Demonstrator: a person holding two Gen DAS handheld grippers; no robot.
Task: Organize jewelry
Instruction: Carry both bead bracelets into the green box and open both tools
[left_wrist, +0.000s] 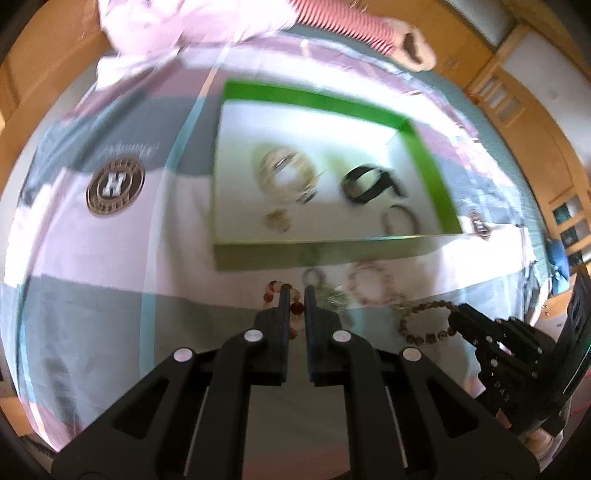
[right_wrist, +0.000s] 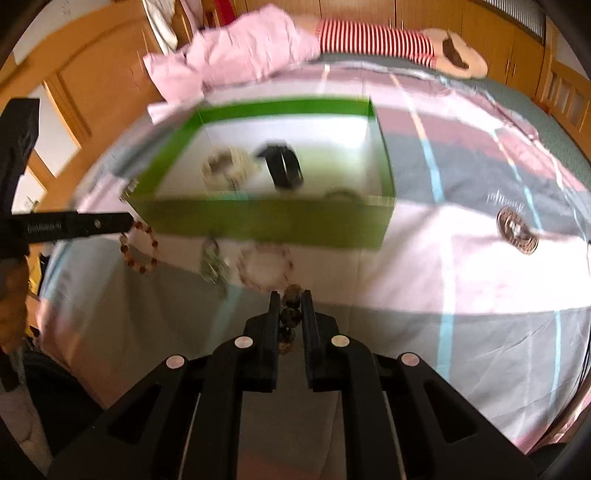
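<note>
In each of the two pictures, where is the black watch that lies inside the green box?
Left wrist view: the black watch lies right of centre, in the right half of the green box, right of the pale bangles.
Right wrist view: the black watch lies above centre, near the middle of the green box, right of the pale bangles.
Shared landmark: the green box.

grippers (right_wrist: 290, 306): I see matt black plastic
box (left_wrist: 325, 251): looks like smooth green card
bedspread (left_wrist: 110, 258): soft cloth
brown bracelet (left_wrist: 424, 321): glossy beads
</note>
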